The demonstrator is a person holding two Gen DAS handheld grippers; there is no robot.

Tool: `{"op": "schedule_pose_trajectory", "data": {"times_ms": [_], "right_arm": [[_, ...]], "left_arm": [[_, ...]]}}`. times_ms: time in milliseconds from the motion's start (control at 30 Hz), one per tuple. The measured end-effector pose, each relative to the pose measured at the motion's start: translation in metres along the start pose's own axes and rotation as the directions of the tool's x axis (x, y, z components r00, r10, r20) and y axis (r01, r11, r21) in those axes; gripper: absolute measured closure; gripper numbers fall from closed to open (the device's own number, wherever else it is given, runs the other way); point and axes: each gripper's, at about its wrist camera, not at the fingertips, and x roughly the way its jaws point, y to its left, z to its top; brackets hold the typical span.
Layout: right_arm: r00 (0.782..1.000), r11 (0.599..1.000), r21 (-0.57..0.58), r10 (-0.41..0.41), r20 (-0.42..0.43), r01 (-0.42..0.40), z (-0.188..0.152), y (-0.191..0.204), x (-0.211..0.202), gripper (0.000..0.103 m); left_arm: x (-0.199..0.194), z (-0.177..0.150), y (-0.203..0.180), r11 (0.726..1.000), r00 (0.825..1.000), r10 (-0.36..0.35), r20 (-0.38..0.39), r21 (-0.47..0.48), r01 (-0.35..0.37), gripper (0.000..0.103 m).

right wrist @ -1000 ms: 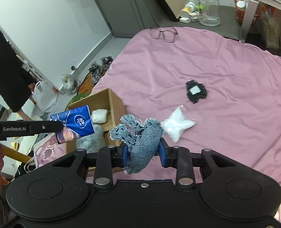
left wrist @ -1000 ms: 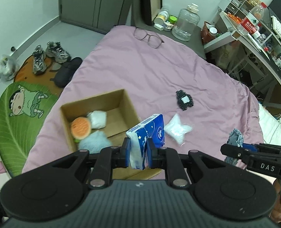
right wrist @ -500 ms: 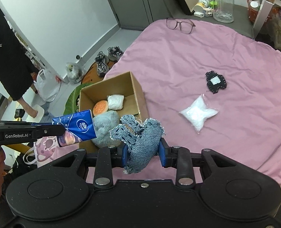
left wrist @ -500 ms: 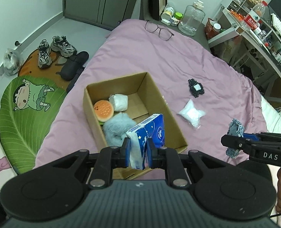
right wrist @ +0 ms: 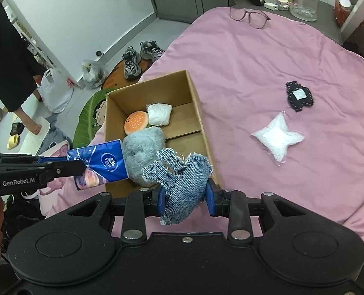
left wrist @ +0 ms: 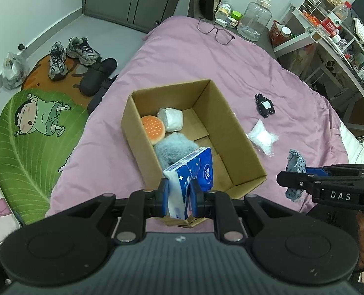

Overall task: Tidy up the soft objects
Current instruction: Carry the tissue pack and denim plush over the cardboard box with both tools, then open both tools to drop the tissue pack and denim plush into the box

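My left gripper [left wrist: 179,196] is shut on a blue tissue pack [left wrist: 191,172] and hangs over the near end of an open cardboard box [left wrist: 231,123] on the pink bed. Inside the box lie a burger toy [left wrist: 152,129], a white pouch [left wrist: 171,119] and a grey-blue plush [left wrist: 174,150]. My right gripper [right wrist: 185,198] is shut on a frayed denim piece [right wrist: 182,182], just above the box's [right wrist: 194,93] near right corner. The tissue pack [right wrist: 100,164] also shows at the left of the right wrist view. A white star-shaped pillow [right wrist: 278,137] and a black patch [right wrist: 298,95] lie on the bed to the right.
Glasses [left wrist: 215,30] lie at the bed's far end, by a clear jar [left wrist: 254,23]. Shoes [left wrist: 71,54] and a green cartoon rug [left wrist: 34,127] are on the floor to the left. A desk with shelves [left wrist: 329,36] stands at the right. A person in black [right wrist: 7,56] stands at the far left.
Both grippers have travelled with their loads toward the box and a little lower. The box now lies directly beneath them and looks larger.
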Motion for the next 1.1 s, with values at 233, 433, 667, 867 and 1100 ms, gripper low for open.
{"op": "schedule_pose_trajectory", "data": {"times_ms": [233,433,667,867,1100], "right_arm": [[1.0,1.0,-0.012,0.015,-0.015,-0.015,0.005,0.013,0.013,0.072],[1.0,1.0,-0.012,0.01,-0.023,-0.01,0.012,0.016,0.021,0.072],[0.999,1.0,0.001,0.004,-0.032,-0.004,0.018,0.011,0.029,0.071],[0.999,1.0,0.005,0.014,-0.051,-0.014,0.021,0.014,0.039,0.071],[0.998,1.0,-0.002,0.009,-0.069,-0.009,0.021,0.018,0.051,0.053]], "left_arm": [[0.018,-0.003,0.013,0.999,0.999,-0.034,-0.032,-0.012,0.033,0.086],[0.029,0.002,0.01,0.997,0.997,-0.071,-0.038,-0.005,0.071,0.086],[0.05,0.002,-0.006,0.994,0.991,-0.071,-0.117,0.074,0.08,0.083],[0.047,0.004,-0.004,0.994,0.991,-0.057,-0.12,0.084,0.068,0.073],[0.036,0.005,0.004,0.998,0.993,-0.034,-0.113,0.052,0.04,0.07]]}}
